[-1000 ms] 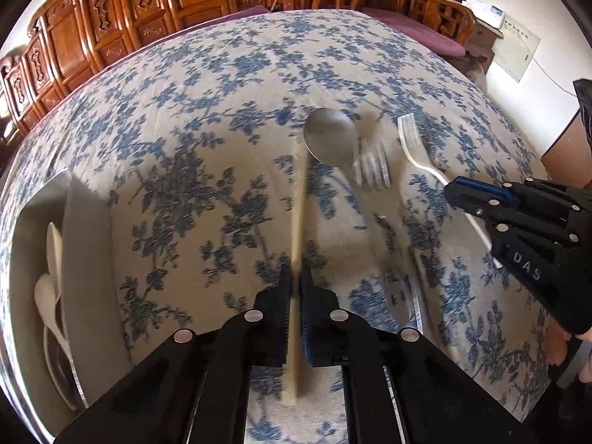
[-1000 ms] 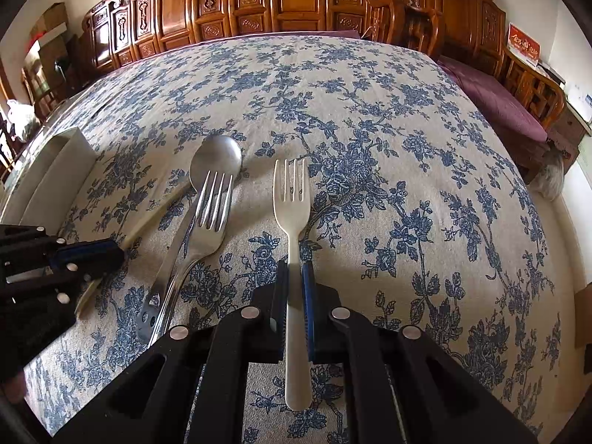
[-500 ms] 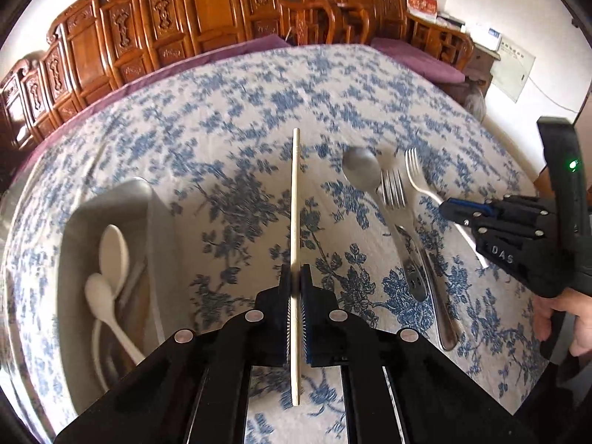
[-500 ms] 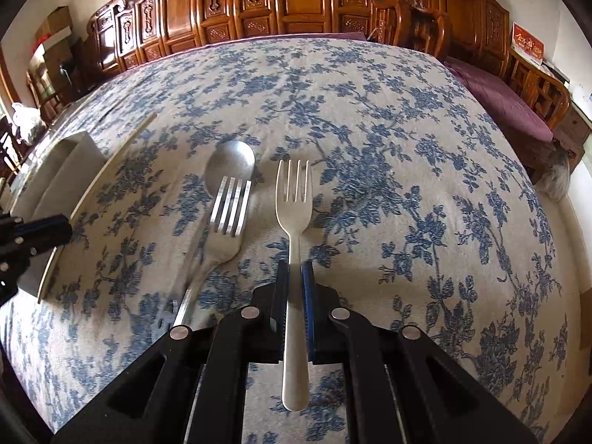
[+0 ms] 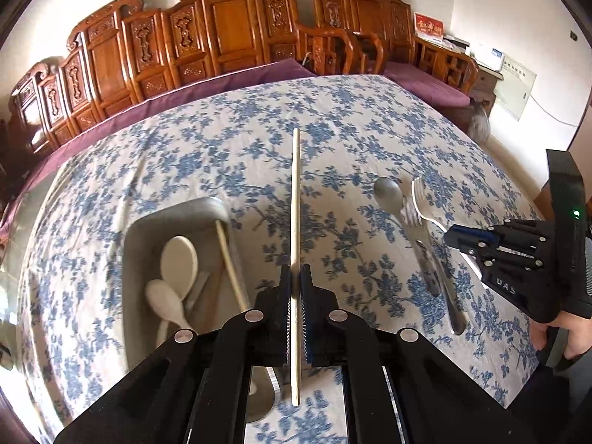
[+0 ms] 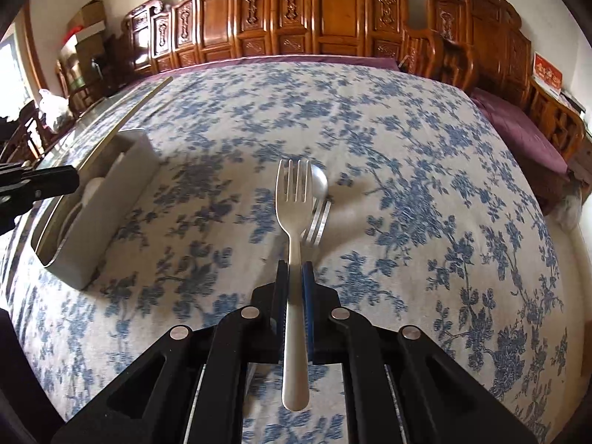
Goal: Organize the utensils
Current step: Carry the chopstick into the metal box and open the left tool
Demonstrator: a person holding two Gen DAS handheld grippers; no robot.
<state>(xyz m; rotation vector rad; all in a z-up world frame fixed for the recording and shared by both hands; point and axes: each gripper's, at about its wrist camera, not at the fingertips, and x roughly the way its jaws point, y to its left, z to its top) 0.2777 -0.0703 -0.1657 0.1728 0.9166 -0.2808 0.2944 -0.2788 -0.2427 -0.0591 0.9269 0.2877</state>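
Note:
My left gripper point(image 5: 295, 277) is shut on a pale wooden chopstick point(image 5: 295, 214), held above the floral tablecloth just right of the grey utensil tray point(image 5: 135, 244). The tray holds two white spoons point(image 5: 179, 259) and another chopstick point(image 5: 231, 262). My right gripper point(image 6: 295, 277) is shut on a white plastic fork point(image 6: 294, 199), lifted off the table. A metal spoon point(image 6: 319, 181) and a metal fork point(image 6: 316, 222) lie on the cloth beneath it. The tray also shows in the right wrist view point(image 6: 122, 188), at the left.
The round table point(image 6: 407, 148) carries a blue floral cloth. Carved wooden chairs point(image 5: 229, 26) ring the far side. The right gripper body point(image 5: 518, 255) shows at the right of the left wrist view, near the metal cutlery point(image 5: 425, 244).
Both grippers have risen from the table. The left one lifted the chopstick and moved left toward the tray. The right one lifted the white fork off the cloth.

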